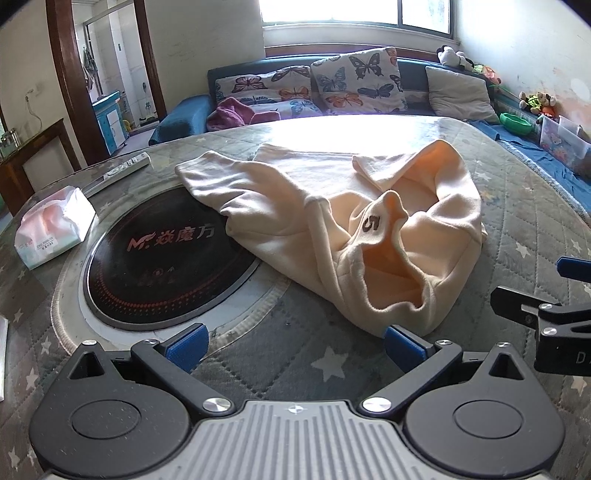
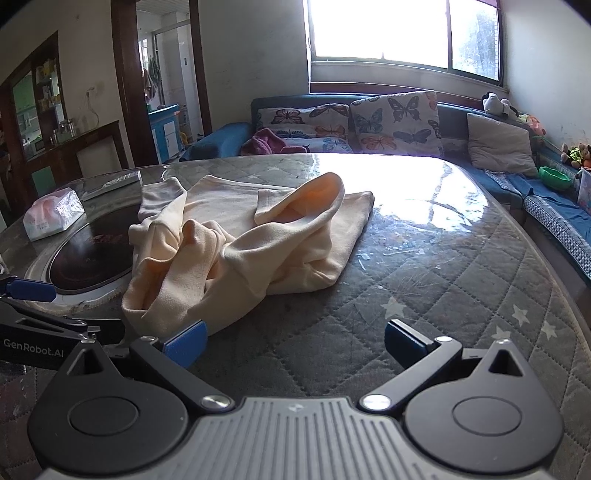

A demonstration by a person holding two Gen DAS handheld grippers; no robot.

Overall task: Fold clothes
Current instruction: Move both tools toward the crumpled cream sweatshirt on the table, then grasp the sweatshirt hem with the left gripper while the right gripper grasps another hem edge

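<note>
At the far left of your worktop (image 1: 517, 206) sits a soft pack of tissues (image 1: 55, 229), with a white remote (image 1: 122, 171) lying just behind it near the edge. Next to these you have the round black induction hob (image 1: 162, 258) set into the quilted, star-patterned cover under glass, red lettering showing on its face. The cream garment (image 1: 332, 221) lies crumpled across the middle of the worktop, its left part draped over the hob's right edge, one sleeve stretched out toward the remote and the neck opening gaping toward you with a "5" label showing inside the collar. Your left claw (image 1: 295, 347) hangs low over the worktop just short of the garment's near edge, its blue pads spread wide apart and holding nothing; the right pad sits right at the cloth's hem, though you cannot tell whether it touches. In the right wrist view the garment (image 2: 240, 243) lies to the left of centre, and your right claw (image 2: 295, 343) is likewise spread wide and empty, its left pad just beside the cloth's near fold, its right pad over bare quilted cover. Beyond the worktop, a blue sofa (image 2: 229, 138) with butterfly cushions (image 2: 395, 122) runs under the bright window (image 2: 399, 33).
</note>
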